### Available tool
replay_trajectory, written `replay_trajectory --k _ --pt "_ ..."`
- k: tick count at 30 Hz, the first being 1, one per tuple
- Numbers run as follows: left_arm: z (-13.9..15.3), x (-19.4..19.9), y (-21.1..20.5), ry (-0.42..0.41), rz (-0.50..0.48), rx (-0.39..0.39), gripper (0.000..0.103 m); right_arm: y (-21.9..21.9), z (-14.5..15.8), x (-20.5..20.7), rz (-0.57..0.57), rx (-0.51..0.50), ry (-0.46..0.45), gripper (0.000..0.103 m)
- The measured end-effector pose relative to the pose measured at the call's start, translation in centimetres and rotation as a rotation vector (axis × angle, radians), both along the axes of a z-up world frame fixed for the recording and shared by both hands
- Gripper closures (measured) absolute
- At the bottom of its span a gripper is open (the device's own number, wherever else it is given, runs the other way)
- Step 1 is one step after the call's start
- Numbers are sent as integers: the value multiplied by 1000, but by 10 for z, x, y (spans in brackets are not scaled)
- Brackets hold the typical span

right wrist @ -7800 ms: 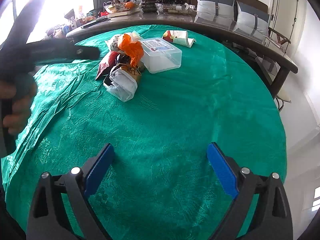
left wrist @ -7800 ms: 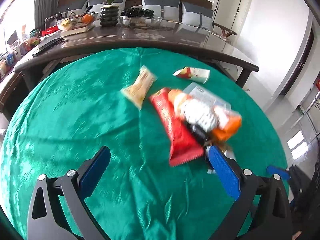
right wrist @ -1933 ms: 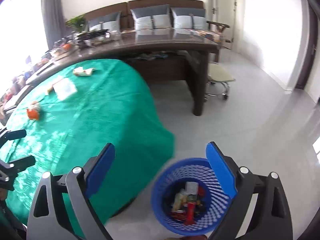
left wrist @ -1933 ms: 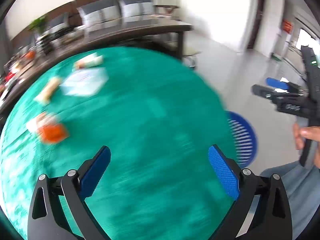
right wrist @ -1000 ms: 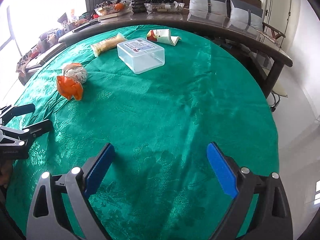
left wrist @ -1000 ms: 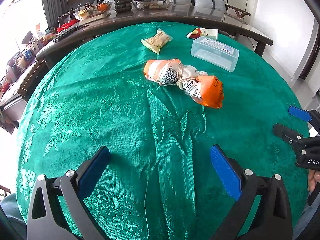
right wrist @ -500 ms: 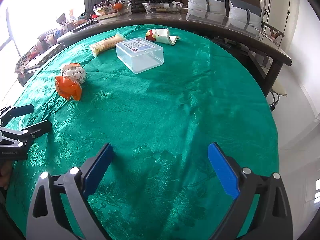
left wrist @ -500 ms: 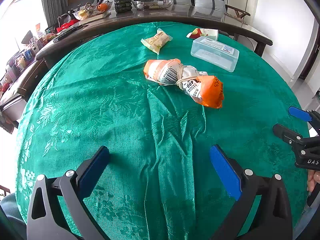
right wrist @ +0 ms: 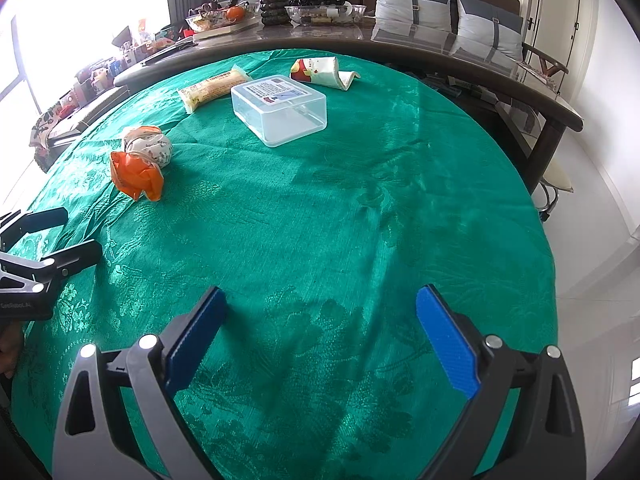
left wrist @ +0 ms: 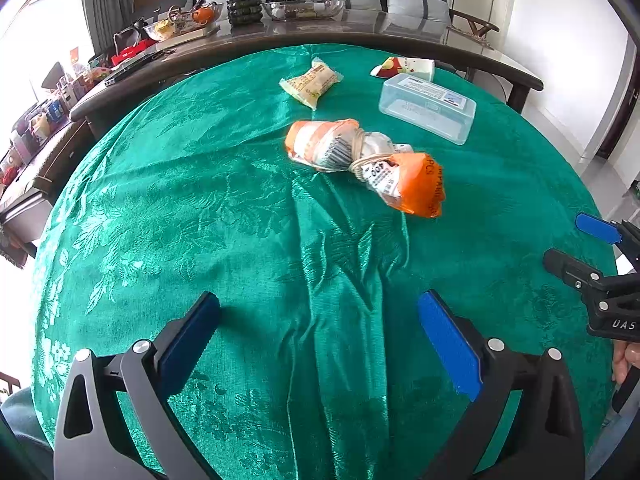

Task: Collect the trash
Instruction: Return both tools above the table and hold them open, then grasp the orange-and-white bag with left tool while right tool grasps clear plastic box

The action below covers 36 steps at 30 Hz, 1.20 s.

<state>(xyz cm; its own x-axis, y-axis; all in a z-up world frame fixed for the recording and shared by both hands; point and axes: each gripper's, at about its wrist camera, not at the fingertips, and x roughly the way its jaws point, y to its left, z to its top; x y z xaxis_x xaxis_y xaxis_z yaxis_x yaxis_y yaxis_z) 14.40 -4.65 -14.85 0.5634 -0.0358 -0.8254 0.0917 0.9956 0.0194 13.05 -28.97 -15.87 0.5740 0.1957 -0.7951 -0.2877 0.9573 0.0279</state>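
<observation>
An orange and white crumpled wrapper bundle [left wrist: 364,164] lies mid-table on the green cloth; it also shows in the right wrist view [right wrist: 140,164]. A yellow snack packet [left wrist: 312,82] [right wrist: 214,88], a clear plastic box [left wrist: 428,108] [right wrist: 280,110] and a red and white carton [left wrist: 404,66] [right wrist: 320,70] lie farther back. My left gripper [left wrist: 318,328] is open and empty above the near cloth. My right gripper [right wrist: 320,324] is open and empty; it also shows at the right edge of the left wrist view [left wrist: 580,244].
The round table [left wrist: 160,184] has a wrinkled green cloth. A long dark table [left wrist: 360,38] with a plant, bowls and clutter stands behind, then a sofa with cushions. White floor [right wrist: 592,184] lies to the right.
Both grippers swung back from the blue bin at the floor to face the table. In the last second they have hardly moved; both stay open.
</observation>
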Motion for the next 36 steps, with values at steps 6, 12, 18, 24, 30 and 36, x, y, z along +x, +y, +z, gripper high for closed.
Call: replay_trajectory --k 6,12,18,24,30,36 --pt "23 11 -20 -44 -40 -69 5 0 0 0 0 0 0 10" --pt "22 49 -51 -30 -31 -9 5 0 0 0 1 0 0 10" --pt "21 51 -19 -21 46 14 5 0 0 0 0 0 0 9" --pt "37 39 29 -56 95 18 5 1 0 0 0 -2 1 9" --pt "40 41 20 -37 0 -77 5 1 0 0 -5 -5 -1 8" --pt "26 63 -9 0 -17 -69 5 1 -1 1 -6 -4 0 8"
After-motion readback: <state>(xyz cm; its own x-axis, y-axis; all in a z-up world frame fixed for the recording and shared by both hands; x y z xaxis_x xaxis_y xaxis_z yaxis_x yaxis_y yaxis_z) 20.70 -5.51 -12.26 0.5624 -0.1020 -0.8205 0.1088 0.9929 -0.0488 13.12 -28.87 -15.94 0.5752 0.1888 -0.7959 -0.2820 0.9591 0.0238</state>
